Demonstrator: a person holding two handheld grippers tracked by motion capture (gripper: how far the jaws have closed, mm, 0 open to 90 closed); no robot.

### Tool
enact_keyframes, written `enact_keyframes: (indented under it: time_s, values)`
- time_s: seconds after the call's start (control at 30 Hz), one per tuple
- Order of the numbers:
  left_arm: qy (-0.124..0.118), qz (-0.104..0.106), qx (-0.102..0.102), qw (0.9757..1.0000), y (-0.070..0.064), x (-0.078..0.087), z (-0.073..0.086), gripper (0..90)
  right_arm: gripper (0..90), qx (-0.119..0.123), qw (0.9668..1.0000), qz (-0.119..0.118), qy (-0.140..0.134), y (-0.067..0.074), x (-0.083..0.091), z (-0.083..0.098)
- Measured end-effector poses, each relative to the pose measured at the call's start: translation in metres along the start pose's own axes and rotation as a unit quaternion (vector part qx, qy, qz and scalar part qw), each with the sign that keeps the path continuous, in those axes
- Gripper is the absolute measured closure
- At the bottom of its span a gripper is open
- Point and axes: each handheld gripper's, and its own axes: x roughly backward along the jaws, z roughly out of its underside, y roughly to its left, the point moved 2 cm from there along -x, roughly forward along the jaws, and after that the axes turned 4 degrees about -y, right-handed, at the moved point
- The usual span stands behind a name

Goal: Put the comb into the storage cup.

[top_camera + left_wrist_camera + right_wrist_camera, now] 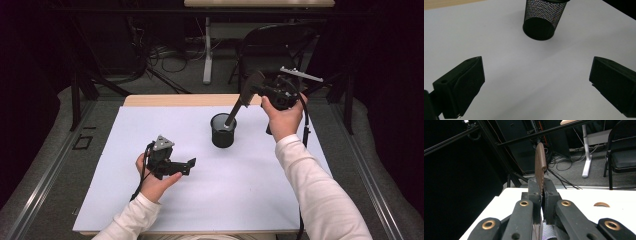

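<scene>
Only part of the tool [243,97] reads clearly: its lower end dips into the cup [223,131] and is hidden there, and in the right gripper view its brown flat end [540,161] rises edge-on, so its kind is unclear. Your right gripper [253,89] pinches it, jaws pressed together on the shaft, above the cup's far right. Your left gripper [189,165] rests near the mat's [150,120] front left, jaws spread, nothing between them. Behind the table, a chair [272,40], cables and a desk leg.
</scene>
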Motion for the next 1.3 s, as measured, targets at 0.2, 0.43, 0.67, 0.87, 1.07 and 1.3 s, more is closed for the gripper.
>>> enact_keyframes:
  time_s: [0.2,0.43,0.67,0.87,1.07,1.3]
  values:
    - [-0.001,-0.001,0.001,1.0,0.0,0.0,0.0,0.3,87.5,0.004,0.9999,0.011,0.001,0.0,-0.007,-0.001]
    - [0.0,0.0,0.001,1.0,0.0,-0.001,0.0,0.3,87.5,0.002,0.9997,0.023,0.001,-0.001,-0.018,-0.001]
    - [0.001,0.0,0.001,1.0,0.001,-0.001,0.001,0.3,87.5,0.001,0.9995,0.032,0.004,-0.001,-0.028,0.001]
    - [0.001,0.0,0.003,1.0,0.001,-0.001,0.0,0.3,87.5,-0.005,0.9992,0.038,0.004,-0.002,-0.035,0.003]
    - [0.001,0.0,0.003,1.0,0.001,-0.001,0.001,0.4,87.5,-0.006,0.999,0.044,0.007,-0.003,-0.04,0.006]
    - [0.001,-0.001,0.003,1.0,0.002,-0.001,0.001,0.3,87.6,-0.005,0.9987,0.05,0.011,-0.003,-0.046,0.01]
